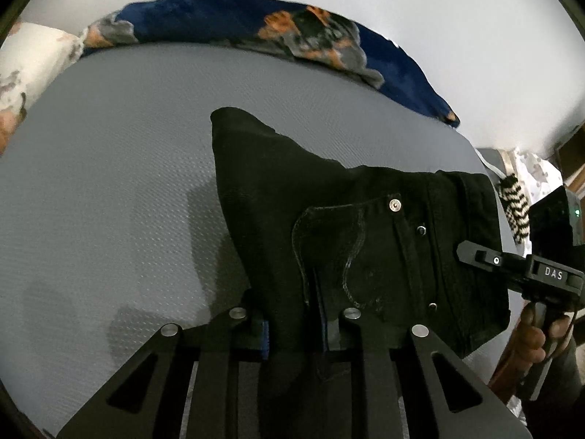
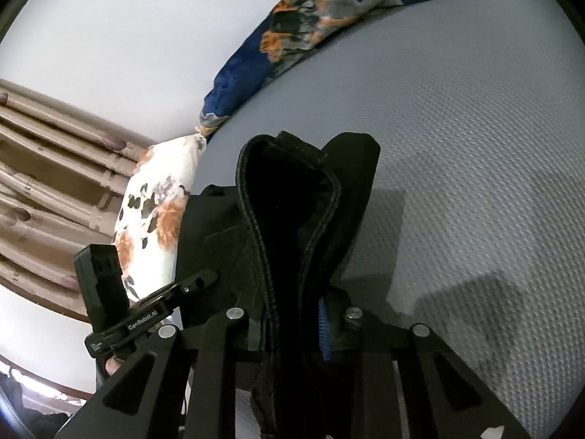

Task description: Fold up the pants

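Observation:
Black pants (image 1: 365, 237) hang lifted above the grey mattress (image 1: 109, 183), with a pocket, rivets and a waist button facing the left wrist view. My left gripper (image 1: 296, 329) is shut on a fold of the pants near the pocket. In the right wrist view my right gripper (image 2: 292, 329) is shut on a seamed edge of the pants (image 2: 292, 201), whose opening gapes just ahead of it. Each gripper shows in the other's view, gripping the same garment: the right gripper (image 1: 464, 248) at the waistband side, the left gripper (image 2: 212, 276) at the left.
A blue flowered blanket (image 1: 219, 18) lies bunched along the far edge of the mattress. A white flowered pillow (image 2: 157, 212) and beige curtains (image 2: 44, 146) are at the left of the right wrist view. A striped cloth (image 1: 515, 208) and a person's hand (image 1: 533, 340) are at the right.

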A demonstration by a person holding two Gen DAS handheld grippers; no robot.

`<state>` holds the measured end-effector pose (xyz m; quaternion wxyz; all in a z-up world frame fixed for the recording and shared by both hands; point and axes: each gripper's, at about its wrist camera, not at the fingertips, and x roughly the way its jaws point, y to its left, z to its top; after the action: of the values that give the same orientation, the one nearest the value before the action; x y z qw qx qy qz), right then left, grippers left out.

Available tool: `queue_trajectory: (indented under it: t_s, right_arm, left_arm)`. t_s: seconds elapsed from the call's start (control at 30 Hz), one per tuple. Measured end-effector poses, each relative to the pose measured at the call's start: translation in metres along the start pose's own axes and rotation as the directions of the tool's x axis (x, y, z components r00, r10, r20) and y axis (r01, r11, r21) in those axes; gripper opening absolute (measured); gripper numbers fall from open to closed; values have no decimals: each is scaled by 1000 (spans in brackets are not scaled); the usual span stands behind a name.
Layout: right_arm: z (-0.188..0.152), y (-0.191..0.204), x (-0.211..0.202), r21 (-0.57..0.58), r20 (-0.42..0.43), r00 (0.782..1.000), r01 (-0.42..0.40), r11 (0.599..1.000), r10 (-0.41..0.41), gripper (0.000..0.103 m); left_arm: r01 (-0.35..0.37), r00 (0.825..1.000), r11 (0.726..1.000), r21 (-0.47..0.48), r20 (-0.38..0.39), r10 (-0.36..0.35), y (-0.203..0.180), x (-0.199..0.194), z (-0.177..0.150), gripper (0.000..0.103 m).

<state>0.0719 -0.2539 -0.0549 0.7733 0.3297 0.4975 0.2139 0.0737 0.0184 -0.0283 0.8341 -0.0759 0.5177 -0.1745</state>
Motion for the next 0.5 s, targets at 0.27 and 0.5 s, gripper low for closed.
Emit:
queue_trajectory:
  t_s: [0.27, 0.5]
  right_arm:
    - [20, 20, 23, -30, -8, 1000, -12, 999, 12, 20]
    - [42, 30, 46, -42, -26, 1000, -5, 999, 4, 20]
  left_arm:
    - [-28, 999, 999, -26, 46, 29, 23, -9, 22, 19]
    - [-63, 996, 998, -26, 60, 64, 40, -2, 49, 19]
